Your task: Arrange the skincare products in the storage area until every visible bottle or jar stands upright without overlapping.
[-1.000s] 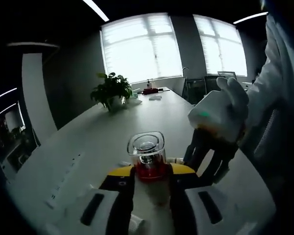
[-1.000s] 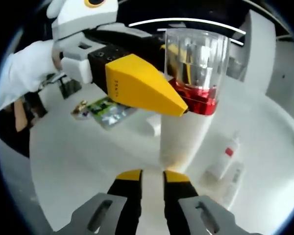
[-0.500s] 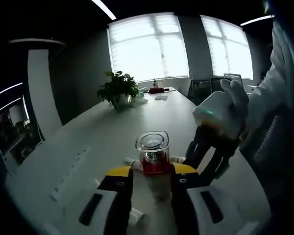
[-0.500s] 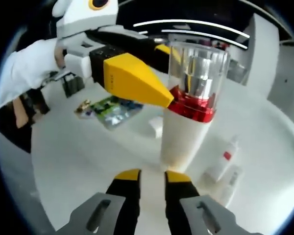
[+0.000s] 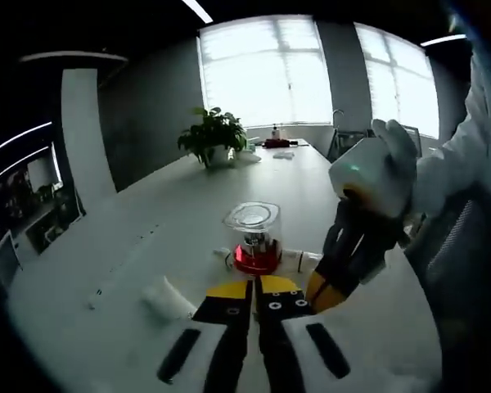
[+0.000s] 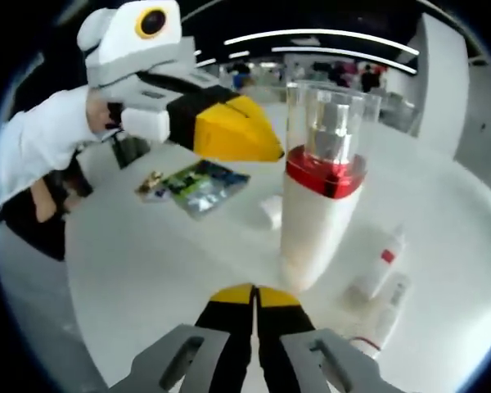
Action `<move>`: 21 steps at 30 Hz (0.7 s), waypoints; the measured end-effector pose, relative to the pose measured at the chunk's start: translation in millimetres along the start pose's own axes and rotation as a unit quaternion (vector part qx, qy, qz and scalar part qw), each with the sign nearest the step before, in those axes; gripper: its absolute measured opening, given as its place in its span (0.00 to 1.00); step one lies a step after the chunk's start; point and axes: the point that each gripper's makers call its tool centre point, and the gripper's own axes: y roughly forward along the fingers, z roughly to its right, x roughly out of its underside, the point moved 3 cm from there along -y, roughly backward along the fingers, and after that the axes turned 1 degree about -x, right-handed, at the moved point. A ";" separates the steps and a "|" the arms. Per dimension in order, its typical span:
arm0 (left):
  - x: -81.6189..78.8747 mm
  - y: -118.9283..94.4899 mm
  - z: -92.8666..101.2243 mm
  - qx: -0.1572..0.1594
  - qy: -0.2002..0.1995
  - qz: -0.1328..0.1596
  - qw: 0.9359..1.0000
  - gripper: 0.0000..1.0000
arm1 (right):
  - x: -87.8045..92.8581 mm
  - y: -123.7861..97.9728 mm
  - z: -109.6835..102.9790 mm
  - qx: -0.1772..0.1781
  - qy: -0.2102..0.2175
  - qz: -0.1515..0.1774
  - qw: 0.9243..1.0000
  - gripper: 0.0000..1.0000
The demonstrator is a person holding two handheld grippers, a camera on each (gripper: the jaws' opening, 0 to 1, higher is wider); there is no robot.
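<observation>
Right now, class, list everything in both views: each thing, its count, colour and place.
Pump bottle: one, white body, red collar, clear cap; upright on the table.
Tubes: two, white, lying beside the bottle.
Sachet pack: one, green and blue, flat on the table.
Small white item: one, lying left of the left claw.
Potted plant: one, green, far along the table.
Table: one, white, long.
Left claw: yellow tips, jaws together, free of the bottle.
Right claw: yellow tips, jaws together.
</observation>
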 end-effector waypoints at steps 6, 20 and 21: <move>9.8 -9.8 -5.3 -0.035 -0.032 -0.015 0.999 0.02 | -0.1 -2.7 -8.1 -0.001 -0.001 -0.004 1.000 0.00; 23.9 -34.8 -3.6 -0.063 -0.055 -0.018 0.996 0.03 | -7.4 -8.3 -12.0 0.003 0.003 0.001 1.000 0.00; 24.1 -35.8 -0.6 -0.055 -0.070 -0.013 0.996 0.03 | -6.8 -8.8 -13.5 0.000 0.001 -0.004 1.000 0.00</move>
